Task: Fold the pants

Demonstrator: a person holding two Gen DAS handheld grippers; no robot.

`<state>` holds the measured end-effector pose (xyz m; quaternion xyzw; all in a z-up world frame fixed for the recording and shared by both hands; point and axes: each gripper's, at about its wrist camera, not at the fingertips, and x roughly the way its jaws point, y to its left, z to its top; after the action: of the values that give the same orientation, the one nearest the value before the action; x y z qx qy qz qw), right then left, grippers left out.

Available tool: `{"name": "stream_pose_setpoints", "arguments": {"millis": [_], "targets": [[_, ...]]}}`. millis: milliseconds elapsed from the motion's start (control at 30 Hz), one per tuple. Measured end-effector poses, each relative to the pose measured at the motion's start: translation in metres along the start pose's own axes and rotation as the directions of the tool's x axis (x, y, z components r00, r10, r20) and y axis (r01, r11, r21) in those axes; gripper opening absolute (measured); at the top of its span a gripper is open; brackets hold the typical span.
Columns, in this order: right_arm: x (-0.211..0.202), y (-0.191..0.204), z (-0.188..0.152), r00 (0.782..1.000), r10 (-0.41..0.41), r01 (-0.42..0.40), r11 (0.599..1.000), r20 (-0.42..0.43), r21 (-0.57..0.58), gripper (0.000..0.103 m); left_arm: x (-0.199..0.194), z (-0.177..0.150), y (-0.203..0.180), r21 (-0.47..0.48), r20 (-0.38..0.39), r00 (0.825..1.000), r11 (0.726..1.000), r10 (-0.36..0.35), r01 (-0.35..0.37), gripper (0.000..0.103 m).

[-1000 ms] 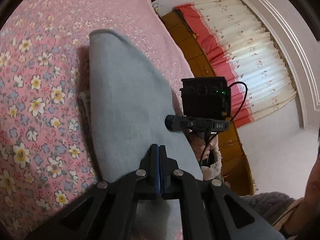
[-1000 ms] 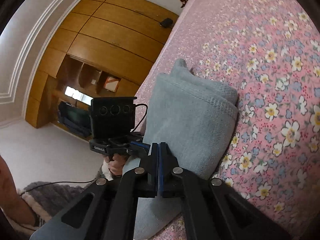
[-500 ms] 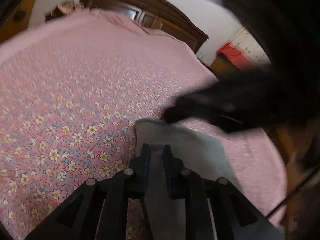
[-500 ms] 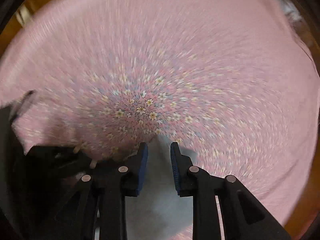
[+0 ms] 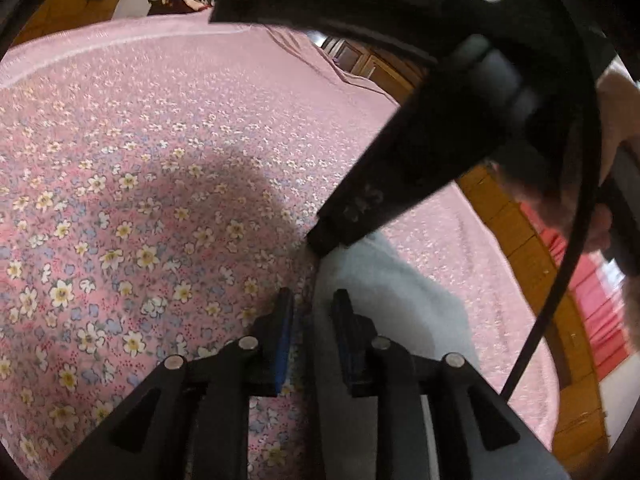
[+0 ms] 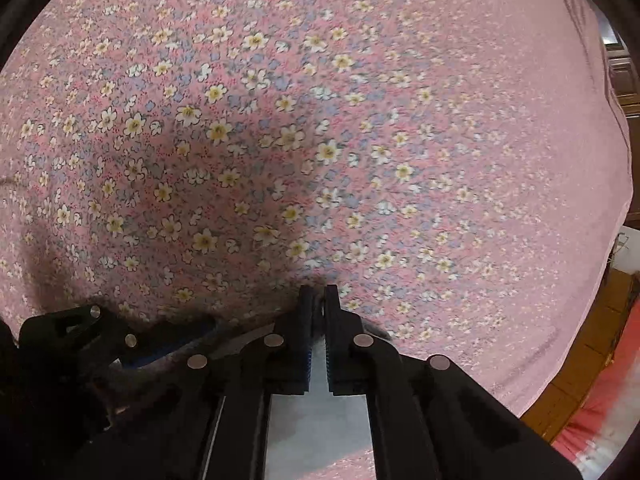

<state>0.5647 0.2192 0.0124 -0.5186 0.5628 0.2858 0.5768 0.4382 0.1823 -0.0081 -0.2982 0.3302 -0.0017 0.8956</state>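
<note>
- The grey pants (image 5: 384, 300) are lying on the bed, on the pink flowered bedspread (image 5: 140, 184), near its edge.
- Left gripper (image 5: 312, 312): fingers have just been opening, now slightly apart. The pants' edge sits between them, not pinched.
- Right gripper (image 6: 319, 300): fingers have just snapped nearly shut, with grey fabric showing in the gap. Can't tell if they've caught it.

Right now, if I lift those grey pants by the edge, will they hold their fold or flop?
Likely flop: the grey pants lie soft and rounded on the bedspread, like thick knit. Probably light, not slippery; the nap looks fuzzy. The right gripper seems to pinch only one edge, so the layers may sag apart.
</note>
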Motion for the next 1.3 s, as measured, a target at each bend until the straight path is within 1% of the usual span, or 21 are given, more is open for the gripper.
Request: {"name": "stream_pose_setpoints", "arguments": {"millis": [33,100,133,200,233,300,500,567,633,667,733,833,867,933,967,1000,1033,1100,1167,1267,1300], "targets": [[-0.004,-0.001,0.001,1.0,-0.01,0.01,1.0,0.006,0.011,0.004,0.0,-0.004,-0.002,0.007,0.005,1.0,1.0,0.01,-0.01,0.02],[-0.014,-0.015,-0.005,0.977,-0.207,0.204,0.977,0.043,0.065,0.001,0.0,-0.015,-0.015,0.032,0.019,0.999,0.999,0.038,-0.039,0.02],[-0.018,-0.027,-0.01,0.971,-0.231,0.222,0.967,0.068,0.122,0.001,0.002,-0.028,-0.028,0.048,0.026,0.998,0.997,0.055,-0.056,0.019],[-0.031,-0.055,-0.03,0.978,-0.153,0.11,0.954,0.139,0.278,0.001,0.004,-0.032,-0.035,0.069,0.033,0.996,0.994,0.082,-0.085,0.019],[-0.041,-0.064,-0.047,0.971,-0.109,0.033,0.944,0.214,0.328,0.001,0.005,-0.032,-0.04,0.077,0.036,0.995,0.993,0.091,-0.094,0.019],[-0.055,-0.071,-0.083,0.937,-0.058,-0.082,0.921,0.344,0.38,0.002,0.007,-0.034,-0.045,0.083,0.04,0.994,0.991,0.098,-0.101,0.019],[-0.057,-0.031,-0.206,0.801,-0.085,-0.325,0.769,0.592,0.55,0.018,-0.007,-0.023,-0.032,0.065,0.03,0.996,0.994,0.085,-0.087,0.019],[-0.055,-0.016,-0.231,0.745,-0.11,-0.418,0.692,0.658,0.588,0.024,-0.007,-0.019,-0.029,0.064,0.03,0.996,0.994,0.085,-0.087,0.02],[-0.036,-0.003,-0.257,0.671,-0.119,-0.533,0.608,0.731,0.588,0.032,-0.005,-0.019,-0.024,0.062,0.025,0.996,0.994,0.091,-0.092,0.024],[-0.021,-0.001,-0.262,0.652,-0.105,-0.572,0.583,0.751,0.578,0.032,-0.002,-0.011,-0.014,0.058,0.021,0.995,0.994,0.094,-0.095,0.026],[0.007,0.005,-0.274,0.628,-0.03,-0.646,0.538,0.777,0.542,0.032,-0.004,-0.001,-0.01,0.052,-0.003,0.996,0.994,0.092,-0.092,0.033],[0.03,0.004,-0.288,0.594,0.021,-0.698,0.511,0.804,0.502,0.036,-0.008,0.03,0.002,0.091,-0.085,0.995,0.995,0.047,-0.039,0.049],[0.033,0.004,-0.292,0.58,0.028,-0.705,0.517,0.814,0.485,0.041,-0.011,0.04,0.005,0.11,-0.126,0.992,0.994,0.026,-0.013,0.053],[0.039,0.005,-0.295,0.567,0.035,-0.717,0.514,0.823,0.471,0.069,-0.025,0.056,0.008,0.11,-0.153,0.988,0.993,-0.03,0.047,0.079],[0.043,0.001,-0.297,0.554,0.04,-0.732,0.499,0.831,0.464,0.072,-0.03,0.06,0.012,0.112,-0.159,0.985,0.989,-0.074,0.092,0.086],[0.045,-0.003,-0.298,0.549,0.045,-0.742,0.486,0.834,0.462,0.072,-0.035,0.065,0.014,0.114,-0.203,0.965,0.975,-0.166,0.192,0.094],[0.05,-0.008,-0.298,0.546,0.049,-0.752,0.469,0.837,0.463,0.072,-0.035,0.066,0.015,0.109,-0.255,0.938,0.957,-0.234,0.268,0.094],[0.057,-0.015,-0.301,0.536,0.064,-0.774,0.434,0.842,0.46,0.072,-0.029,0.065,0.017,0.079,-0.359,0.883,0.933,-0.302,0.351,0.094],[0.07,-0.02,-0.299,0.505,0.11,-0.815,0.388,0.856,0.431,0.072,-0.024,0.062,0.016,0.077,-0.383,0.876,0.935,-0.293,0.347,0.094],[0.085,-0.022,-0.297,0.474,0.158,-0.845,0.359,0.866,0.397,0.072,0.001,0.047,0.014,0.105,-0.471,0.856,0.95,-0.214,0.295,0.094],[0.089,-0.022,-0.297,0.464,0.165,-0.852,0.353,0.87,0.387,0.072,0.003,0.042,0.008,0.16,-0.47,0.866,0.948,-0.171,0.274,0.095]]}}
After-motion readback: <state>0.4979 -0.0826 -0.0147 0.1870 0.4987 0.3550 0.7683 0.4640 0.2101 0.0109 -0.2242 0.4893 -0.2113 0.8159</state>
